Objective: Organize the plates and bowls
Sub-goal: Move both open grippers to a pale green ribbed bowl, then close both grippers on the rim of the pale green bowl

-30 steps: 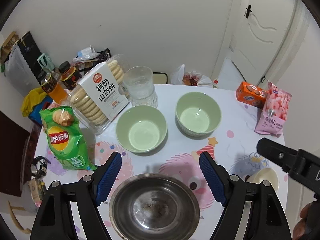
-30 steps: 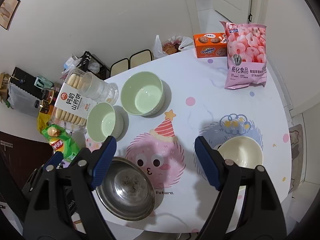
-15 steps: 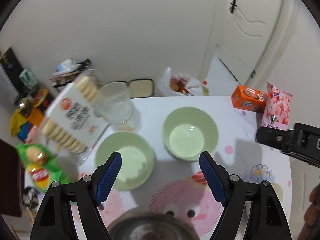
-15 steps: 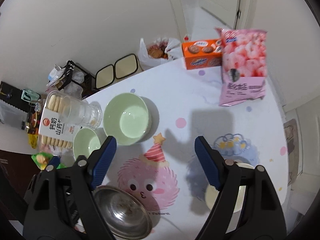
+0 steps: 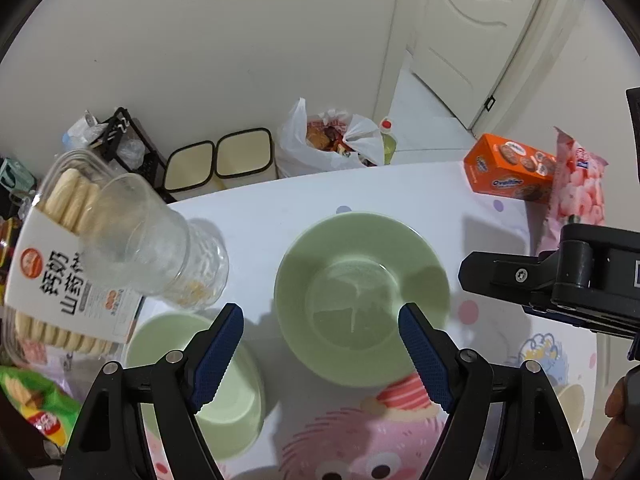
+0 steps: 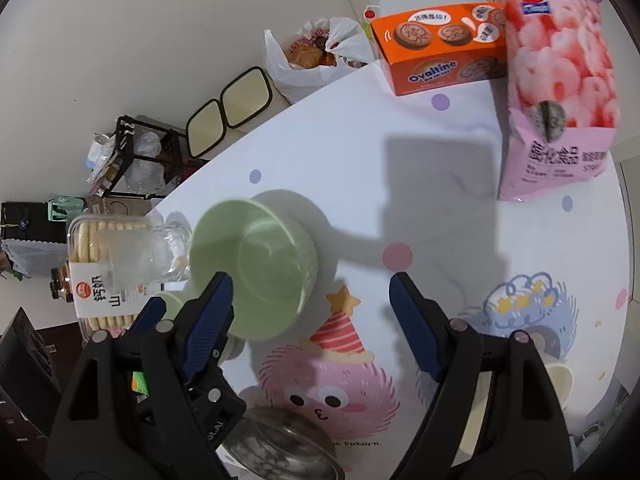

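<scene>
Between and beyond the left gripper's (image 5: 320, 354) spread, empty fingers sits the larger green bowl (image 5: 362, 296) on the table (image 5: 420, 200); the smaller green bowl (image 5: 216, 392) lies under its left finger. The right gripper (image 6: 308, 324) gapes empty, a cream bowl (image 6: 560, 378) behind its right finger.

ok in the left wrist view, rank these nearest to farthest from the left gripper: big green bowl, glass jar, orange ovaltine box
1. big green bowl: just ahead of the open left gripper.
2. glass jar: further back, to the left.
3. orange ovaltine box: far right edge of the table.
</scene>
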Motion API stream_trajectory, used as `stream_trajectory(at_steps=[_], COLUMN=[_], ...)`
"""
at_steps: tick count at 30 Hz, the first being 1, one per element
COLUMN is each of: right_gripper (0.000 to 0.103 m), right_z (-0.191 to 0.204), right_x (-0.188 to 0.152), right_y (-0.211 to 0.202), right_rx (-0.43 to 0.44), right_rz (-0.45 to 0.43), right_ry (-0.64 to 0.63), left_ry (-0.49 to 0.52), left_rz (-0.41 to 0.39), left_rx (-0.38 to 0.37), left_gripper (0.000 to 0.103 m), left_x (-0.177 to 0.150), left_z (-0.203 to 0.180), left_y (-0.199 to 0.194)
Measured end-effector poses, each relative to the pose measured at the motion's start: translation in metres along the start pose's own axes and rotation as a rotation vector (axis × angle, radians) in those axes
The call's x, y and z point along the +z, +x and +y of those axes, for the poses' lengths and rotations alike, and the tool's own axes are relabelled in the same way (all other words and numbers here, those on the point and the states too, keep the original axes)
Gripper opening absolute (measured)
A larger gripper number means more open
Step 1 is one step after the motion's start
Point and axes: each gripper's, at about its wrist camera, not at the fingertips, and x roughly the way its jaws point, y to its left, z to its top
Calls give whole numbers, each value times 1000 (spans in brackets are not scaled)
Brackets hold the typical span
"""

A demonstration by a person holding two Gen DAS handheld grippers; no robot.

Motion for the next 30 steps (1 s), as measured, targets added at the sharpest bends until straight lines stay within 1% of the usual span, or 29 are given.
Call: stream_trajectory(at_steps=[5, 10, 13, 15, 16, 17, 18, 19, 20, 21, 23, 26, 27, 28, 29, 30], right_gripper=[81, 81, 80, 72, 71, 71, 68, 64, 56, 53, 47, 45, 38, 33, 26, 16], right_z=[0, -3, -3, -5, -5, -6, -5, -5, -5, -4, -3, -2, -1, 0, 1, 2], right_x=[12, 18, 18, 19, 19, 20, 20, 21, 21, 21, 20, 18, 18, 17, 16, 15], right_y=[18, 32, 36, 39, 41, 43, 45, 45, 46, 48, 52, 58, 59, 60, 61, 61], right_rx=[20, 5, -4, -7, -5, -8, -15, -18, -17, -14, -9, -15, -17, -18, -20, -18], right_rz=[53, 79, 81, 84, 91, 97, 100, 100, 103, 110, 126, 154, 156, 156, 160, 162], right_ry=[24, 49, 51, 52, 53, 53, 48, 41, 37, 36, 27, 7, -2, -13, -22, -32], left_ry=[8, 20, 18, 22, 23, 23, 20, 15, 12, 9, 4, 7, 8, 6, 4, 0], left_rz=[30, 55, 69, 78, 82, 85, 89, 92, 90, 86, 92, 91, 89, 88, 86, 85], left_rx=[1, 7, 5, 5, 3, 4, 4, 6, 14, 20, 22, 35, 43, 55, 60, 66], left_gripper=[82, 81, 81, 80, 75, 73, 68, 65, 62, 58, 54, 46, 42, 36, 34, 29], left_x=[7, 12, 12, 12, 11, 11, 11, 11, 10, 10, 10, 10, 9, 9, 8, 8], left_z=[-2, -5, -3, -4, -4, -4, -4, -3, -2, -1, 1, 3, 3, 4, 5, 7], left_y=[19, 34, 41, 45, 47, 49, 50, 51, 52, 52, 54, 54, 54, 54, 54, 54])
